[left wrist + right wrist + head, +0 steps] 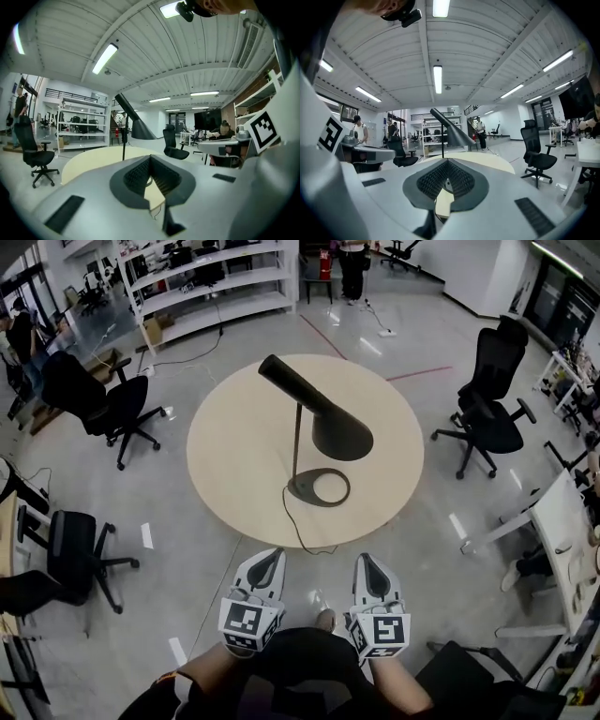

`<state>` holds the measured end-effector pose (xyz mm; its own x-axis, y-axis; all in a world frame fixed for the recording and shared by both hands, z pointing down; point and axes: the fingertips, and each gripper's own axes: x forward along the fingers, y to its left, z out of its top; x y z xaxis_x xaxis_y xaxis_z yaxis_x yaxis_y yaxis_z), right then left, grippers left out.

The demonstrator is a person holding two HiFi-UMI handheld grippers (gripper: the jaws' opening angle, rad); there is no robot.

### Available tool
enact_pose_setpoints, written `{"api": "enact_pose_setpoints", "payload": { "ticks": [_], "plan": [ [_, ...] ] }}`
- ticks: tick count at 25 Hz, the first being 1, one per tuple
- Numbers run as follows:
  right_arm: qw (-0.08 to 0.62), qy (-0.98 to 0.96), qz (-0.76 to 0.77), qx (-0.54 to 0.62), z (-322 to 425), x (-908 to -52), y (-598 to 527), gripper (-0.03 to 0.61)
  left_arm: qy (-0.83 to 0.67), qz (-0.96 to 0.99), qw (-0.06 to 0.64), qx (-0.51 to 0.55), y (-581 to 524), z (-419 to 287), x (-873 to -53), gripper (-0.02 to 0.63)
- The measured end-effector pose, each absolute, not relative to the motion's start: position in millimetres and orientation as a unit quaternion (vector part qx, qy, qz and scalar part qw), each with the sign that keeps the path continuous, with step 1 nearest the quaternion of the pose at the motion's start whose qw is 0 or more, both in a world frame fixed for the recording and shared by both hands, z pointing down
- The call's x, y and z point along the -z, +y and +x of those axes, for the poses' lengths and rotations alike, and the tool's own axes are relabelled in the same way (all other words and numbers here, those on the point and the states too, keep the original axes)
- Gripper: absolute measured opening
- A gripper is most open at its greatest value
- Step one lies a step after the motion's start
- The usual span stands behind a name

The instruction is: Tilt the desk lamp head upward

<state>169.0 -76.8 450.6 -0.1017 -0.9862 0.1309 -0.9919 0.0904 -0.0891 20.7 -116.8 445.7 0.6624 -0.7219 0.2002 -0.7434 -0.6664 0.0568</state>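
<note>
**Desk lamp, dark, on round table**

Lamp (309, 423): one, dark matte finish. It has a ring-shaped base (319, 487), a slim upright stem and a straight tube slanting across the stem's top. The tube widens into a cone shade (339, 434), whose mouth faces down over the base. The lamp stands near the middle of the table (234, 446), which is round, pale wood and otherwise bare. A thin cord (292, 521) runs from the base to the near edge of the table.

Left gripper (272, 555): held low by the person's body, short of the table and well apart from the lamp. Its jaw tips are together, with nothing between them.

Right gripper (367, 561): beside the left gripper, in the same posture. Its jaws are closed and empty.

Surroundings: black office chairs stand at the left (103, 409) and right (492, 413), on a glossy grey floor.
</note>
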Motion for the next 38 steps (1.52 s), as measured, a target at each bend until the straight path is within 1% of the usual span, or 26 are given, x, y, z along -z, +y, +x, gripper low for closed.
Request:
{"api": "enact_pose_setpoints", "payload": {
  "ticks": [7,12,18,22,27,32,38],
  "plan": [
    [0.011,-0.768,0.634,-0.088,215,-464,-122,0.015,-0.445,0.89,0.052,-0.087,-148,55,-436,0.044],
    [0.013,-0.778,0.62,-0.097,231,-471,-149,0.015,-0.458,0.884,0.053,-0.082,-169,67,-428,0.044],
    [0.024,-0.781,0.613,-0.118,231,-469,-185,0.015,-0.448,0.89,0.044,-0.071,-220,66,-403,0.044],
    [0.044,-0.774,0.621,-0.116,226,-466,-209,0.015,-0.448,0.892,0.028,-0.052,-260,53,-371,0.046],
    [0.046,-0.756,0.643,-0.115,220,-456,-238,0.015,-0.432,0.901,0.018,-0.034,-301,36,-342,0.044],
    [0.016,-0.738,0.66,-0.144,220,-450,-267,0.016,-0.411,0.911,0.004,-0.023,-338,22,-317,0.044],
    [-0.058,-0.723,0.662,-0.187,235,-447,-292,0.018,-0.407,0.913,-0.037,-0.006,-371,13,-272,0.051]
  ]
}}
